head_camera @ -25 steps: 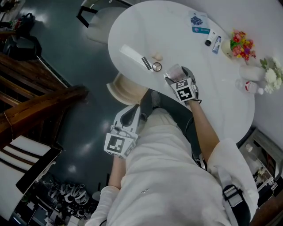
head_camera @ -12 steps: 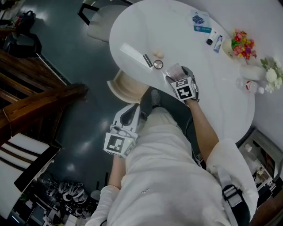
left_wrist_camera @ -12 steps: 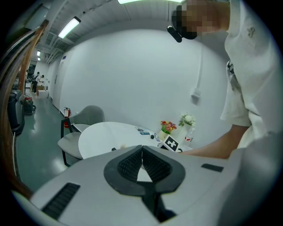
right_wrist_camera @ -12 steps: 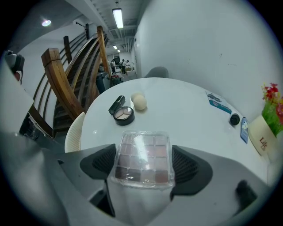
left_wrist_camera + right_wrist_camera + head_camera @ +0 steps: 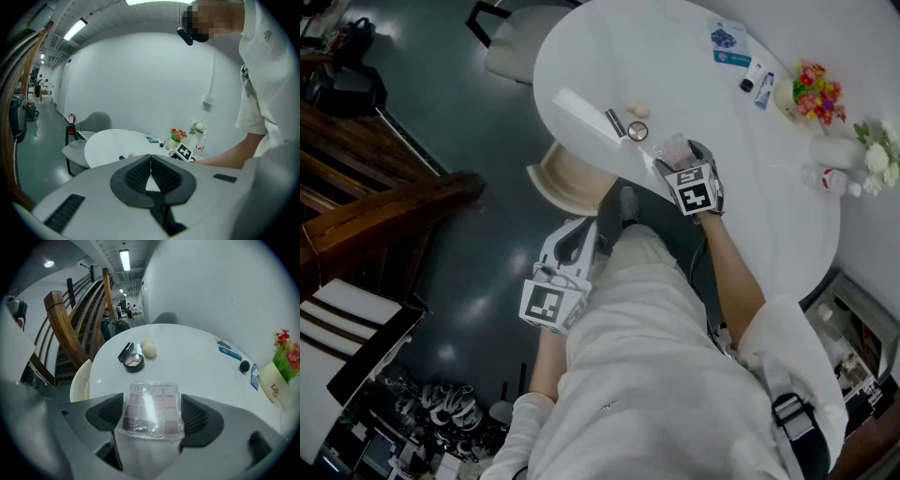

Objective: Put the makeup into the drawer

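Note:
My right gripper (image 5: 678,156) is shut on a clear-lidded eyeshadow palette (image 5: 152,408), held just over the near edge of the round white table (image 5: 675,66). Both pads press the palette's (image 5: 672,150) long sides. Ahead of it on the table lie a round open compact (image 5: 134,362), a beige sponge (image 5: 148,348) and a dark lipstick tube (image 5: 125,351). My left gripper (image 5: 580,236) hangs low beside the person's leg, off the table. Its jaws are closed together with nothing between them in the left gripper view (image 5: 150,161). No drawer shows.
A long white box (image 5: 578,112) lies left of the compact (image 5: 637,130). Far across the table are two small tubes (image 5: 754,84), a blue leaflet (image 5: 727,42) and flower pots (image 5: 814,94). A cream chair (image 5: 567,183) is tucked under the near edge. A wooden stair rail (image 5: 384,216) runs at left.
The right gripper with the palette has drawn back slightly from the compact, toward the person. The left gripper has stayed where it was.

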`<state>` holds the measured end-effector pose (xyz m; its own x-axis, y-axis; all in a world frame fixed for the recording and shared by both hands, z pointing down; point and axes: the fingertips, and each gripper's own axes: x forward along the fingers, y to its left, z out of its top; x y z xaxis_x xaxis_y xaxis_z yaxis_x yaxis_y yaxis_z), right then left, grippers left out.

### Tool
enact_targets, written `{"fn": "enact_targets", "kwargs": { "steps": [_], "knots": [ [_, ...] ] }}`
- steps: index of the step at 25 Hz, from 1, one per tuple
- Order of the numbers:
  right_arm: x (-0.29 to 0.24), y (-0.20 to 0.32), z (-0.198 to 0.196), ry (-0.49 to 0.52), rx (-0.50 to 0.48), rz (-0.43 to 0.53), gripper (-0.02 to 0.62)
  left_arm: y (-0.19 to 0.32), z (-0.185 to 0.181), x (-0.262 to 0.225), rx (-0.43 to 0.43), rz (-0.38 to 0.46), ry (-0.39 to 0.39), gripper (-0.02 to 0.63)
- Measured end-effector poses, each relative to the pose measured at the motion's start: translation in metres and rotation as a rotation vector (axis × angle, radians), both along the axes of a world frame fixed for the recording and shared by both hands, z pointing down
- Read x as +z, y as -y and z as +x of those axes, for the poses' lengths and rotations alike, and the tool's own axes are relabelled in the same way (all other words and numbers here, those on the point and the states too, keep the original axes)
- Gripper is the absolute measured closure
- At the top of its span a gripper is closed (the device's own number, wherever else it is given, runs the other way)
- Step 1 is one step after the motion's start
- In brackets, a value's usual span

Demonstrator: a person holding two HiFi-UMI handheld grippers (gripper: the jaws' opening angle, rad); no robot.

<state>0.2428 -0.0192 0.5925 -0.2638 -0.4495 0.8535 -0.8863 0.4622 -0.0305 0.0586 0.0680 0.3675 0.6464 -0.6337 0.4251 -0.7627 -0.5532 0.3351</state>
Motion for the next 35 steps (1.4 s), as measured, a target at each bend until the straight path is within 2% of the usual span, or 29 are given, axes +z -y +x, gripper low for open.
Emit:
{"fn": "enact_targets", "kwargs": {
  "steps": [6, 11, 15, 21, 30, 35],
  "knots": [
    [0.001, -0.003, -0.004, 0.008, 0.041, -0.039, 0.209, -0.002, -0.013, 0.001, 0.02, -0.005, -0.009, 0.595],
    [0.007, -0.006, -0.007, -0.04, 0.021, -0.133, 0.207, -0.006, -0.028, 0.0, 0.066, -0.001, -0.014, 0.595],
    [0.008, -0.004, -0.014, -0.046, 0.011, -0.157, 0.209, -0.003, -0.042, -0.003, 0.084, 0.008, -0.024, 0.595],
    [0.009, -0.003, -0.016, -0.033, 0.078, -0.131, 0.212, 0.002, -0.056, -0.005, 0.114, 0.01, -0.027, 0.595],
    [-0.007, -0.014, -0.037, -0.024, 0.118, -0.101, 0.215, 0.006, -0.08, 0.001, 0.149, -0.005, -0.03, 0.595],
    [-0.028, -0.013, -0.062, -0.007, 0.109, -0.057, 0.215, 0.009, -0.085, 0.0, 0.177, 0.007, -0.049, 0.595]
  ]
}}
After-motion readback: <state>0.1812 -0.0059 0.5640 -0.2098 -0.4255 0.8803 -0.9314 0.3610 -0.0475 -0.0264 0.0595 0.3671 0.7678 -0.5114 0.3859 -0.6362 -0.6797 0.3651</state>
